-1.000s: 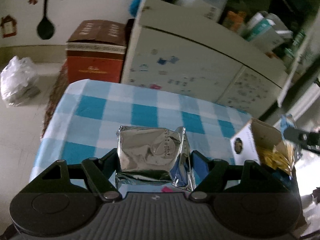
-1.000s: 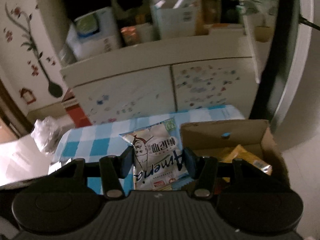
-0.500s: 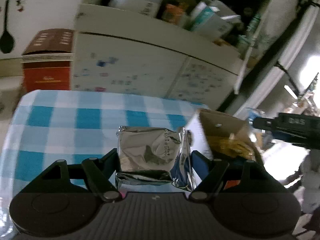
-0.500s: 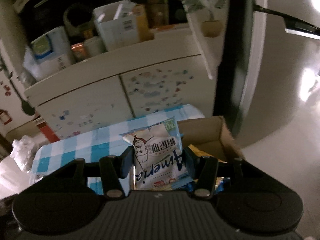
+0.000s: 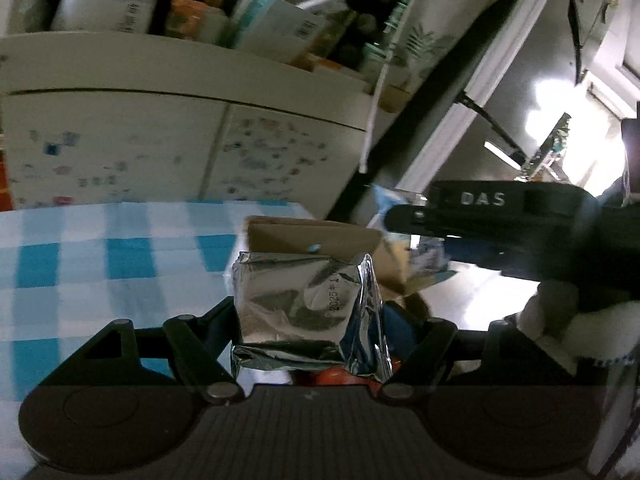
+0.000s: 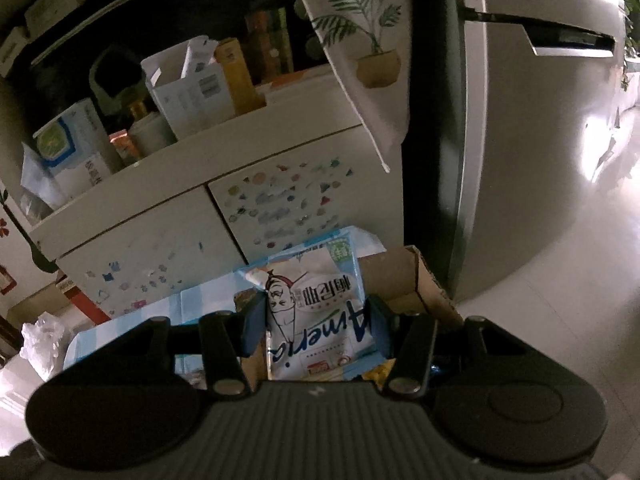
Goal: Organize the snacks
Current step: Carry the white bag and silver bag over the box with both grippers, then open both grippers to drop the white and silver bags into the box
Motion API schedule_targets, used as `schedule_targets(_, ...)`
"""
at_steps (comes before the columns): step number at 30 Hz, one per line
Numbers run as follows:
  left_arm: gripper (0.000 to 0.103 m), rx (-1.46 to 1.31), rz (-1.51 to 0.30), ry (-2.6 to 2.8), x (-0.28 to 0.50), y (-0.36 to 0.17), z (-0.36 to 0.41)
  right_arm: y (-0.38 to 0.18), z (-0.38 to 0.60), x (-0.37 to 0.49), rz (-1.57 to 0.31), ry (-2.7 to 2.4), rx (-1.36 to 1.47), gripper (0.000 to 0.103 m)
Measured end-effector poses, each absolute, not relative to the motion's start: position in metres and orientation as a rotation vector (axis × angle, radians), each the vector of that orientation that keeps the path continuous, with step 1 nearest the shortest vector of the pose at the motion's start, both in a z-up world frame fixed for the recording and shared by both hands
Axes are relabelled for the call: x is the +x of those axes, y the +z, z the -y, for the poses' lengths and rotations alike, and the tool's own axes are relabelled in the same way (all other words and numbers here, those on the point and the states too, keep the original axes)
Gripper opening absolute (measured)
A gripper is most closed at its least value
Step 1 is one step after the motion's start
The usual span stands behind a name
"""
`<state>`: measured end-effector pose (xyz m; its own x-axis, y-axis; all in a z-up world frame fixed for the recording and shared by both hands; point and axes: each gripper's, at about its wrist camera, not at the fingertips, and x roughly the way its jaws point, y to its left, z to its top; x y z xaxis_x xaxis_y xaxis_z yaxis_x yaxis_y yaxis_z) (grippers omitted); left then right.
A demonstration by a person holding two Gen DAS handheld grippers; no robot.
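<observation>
**Both grippers loaded, box lies just ahead and below**

Left gripper [image 5: 310,322]: jaws about half apart, clamped on a silver foil pack [image 5: 308,308]. Pack sits squarely between the pads, roughly boxy, its crimped seam upright on the right edge.

Right gripper [image 6: 316,320]: jaws narrow, clamped on a flat white snack bag [image 6: 316,312], printed face toward the camera, long axis running up and away from the jaws.

Key relation: the open cardboard box [image 5: 312,236] stands at the right end of the blue checked tablecloth [image 5: 100,256]. In the left wrist view it shows directly behind the foil pack, just beyond it, mouth facing up. In the right wrist view the same box [image 6: 404,280] lies behind and to the right of the bag, and yellow packets show low in it, by the right pad.

The right gripper also appears in the left wrist view, over the right side of the box, gloved hand below it. Judgement: right is the nearer of the two to the opening, already about over it; left is at the box's near-left wall.

Judgement on next move: release into the box, one at a time. Two tools over one narrow mouth risk a clash. The bag's long axis should tip downward to enter.

Cabinet [image 6: 224,232] and fridge [image 6: 520,140] stand behind; not involved.
</observation>
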<state>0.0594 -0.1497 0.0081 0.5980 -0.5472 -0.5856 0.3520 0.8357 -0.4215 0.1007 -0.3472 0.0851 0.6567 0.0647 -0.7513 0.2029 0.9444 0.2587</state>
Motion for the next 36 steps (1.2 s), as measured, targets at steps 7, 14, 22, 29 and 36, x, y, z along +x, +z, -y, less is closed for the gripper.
schedule_targets(7, 0.087, -0.403, -0.862, -0.592, 0.083, -0.014, 0.173, 0.080, 0.345, 0.106, -0.876, -0.144, 0.279, 0.082)
schedule_targets(14, 0.097, -0.394, -0.876, -0.618, 0.089, -0.005, 0.176, 0.080, 0.344, 0.107, -0.867, -0.177, 0.244, 0.085)
schedule_targets(22, 0.097, -0.298, -0.870, -0.600, 0.080, 0.008, 0.160, 0.081, 0.340, 0.106, -0.860, -0.159, 0.244, 0.085)
schedule_targets(29, 0.097, -0.190, -0.843, -0.512, 0.067, 0.020, 0.117, 0.078, 0.320, 0.107, -0.878, -0.075, 0.227, 0.085)
schedule_targets(36, 0.097, -0.279, -0.846, -0.393, 0.066, 0.023, 0.054, 0.073, 0.291, 0.108, -0.899, 0.015, 0.169, 0.085)
